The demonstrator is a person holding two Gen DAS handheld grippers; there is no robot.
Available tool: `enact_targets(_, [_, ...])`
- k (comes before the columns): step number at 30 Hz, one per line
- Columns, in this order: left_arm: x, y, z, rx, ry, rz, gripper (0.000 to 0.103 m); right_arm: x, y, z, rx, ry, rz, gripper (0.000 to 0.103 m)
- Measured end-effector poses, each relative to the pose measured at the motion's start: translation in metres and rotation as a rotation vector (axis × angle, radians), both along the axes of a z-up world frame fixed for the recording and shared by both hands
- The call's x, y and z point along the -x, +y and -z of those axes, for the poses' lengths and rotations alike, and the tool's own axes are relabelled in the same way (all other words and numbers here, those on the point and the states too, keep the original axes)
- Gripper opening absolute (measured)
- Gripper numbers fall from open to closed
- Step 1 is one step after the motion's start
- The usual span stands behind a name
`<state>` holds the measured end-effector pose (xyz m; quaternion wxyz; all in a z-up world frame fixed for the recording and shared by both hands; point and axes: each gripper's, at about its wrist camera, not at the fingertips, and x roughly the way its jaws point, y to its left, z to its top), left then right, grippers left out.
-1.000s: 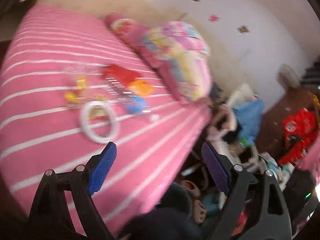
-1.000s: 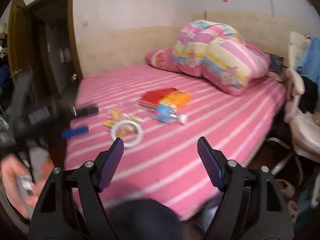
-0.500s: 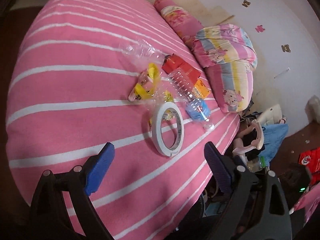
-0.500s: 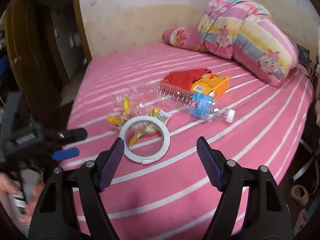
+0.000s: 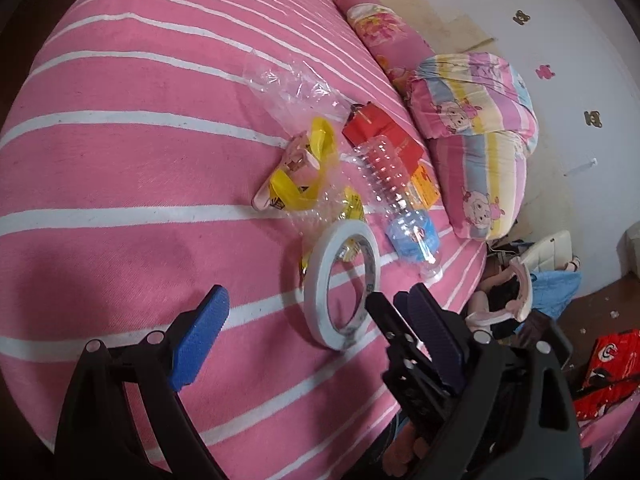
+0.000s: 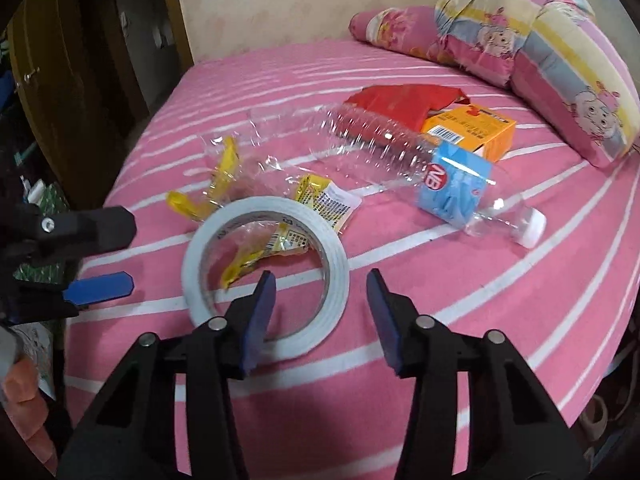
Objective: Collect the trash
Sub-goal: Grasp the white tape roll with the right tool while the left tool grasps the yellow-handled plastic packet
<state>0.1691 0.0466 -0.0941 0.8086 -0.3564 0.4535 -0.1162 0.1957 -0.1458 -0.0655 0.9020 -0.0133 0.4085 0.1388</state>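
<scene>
Covering the bed is a pink striped sheet strewn with tape, bottle, wrappers. Clutter beyond the edge is indistinct. Left gripper gapes; right gripper, jaws closing, straddles the tape's rim without pressing it.

Both grippers black plastic: left gripper, right gripper. Blue ribbed pads inside the jaws. Silver screws at finger pivots, triangular cutouts in the arms.

Bottle clear glossy plastic; tape roll matt white, perhaps paper; bedsheet soft cloth.
</scene>
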Motion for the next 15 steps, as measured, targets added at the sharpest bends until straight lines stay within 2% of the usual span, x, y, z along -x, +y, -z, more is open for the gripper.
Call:
enact_targets(3, [-0.01, -0.008, 0.002, 0.0, 0.004, 0.004, 0.088, -0.012, 0.002, 0.011, 0.018, 0.036, -0.006, 0.046])
enact_targets(6, [-0.021, -0.018, 0.004, -0.009, 0.007, 0.008, 0.088, -0.019, 0.0, 0.019, 0.041, 0.073, 0.001, 0.033])
enact_targets(8, [-0.028, -0.021, 0.005, -0.01, 0.014, 0.009, 0.088, -0.02, -0.005, 0.021, 0.034, 0.08, 0.01, 0.02])
enact_targets(9, [-0.032, -0.023, 0.006, -0.009, 0.017, 0.004, 0.088, -0.02, -0.009, 0.02, 0.037, 0.077, 0.018, 0.017])
enact_targets(15, [-0.053, -0.025, 0.016, -0.006, 0.048, -0.034, 0.088, -0.02, -0.032, 0.016, 0.017, 0.07, 0.06, 0.016])
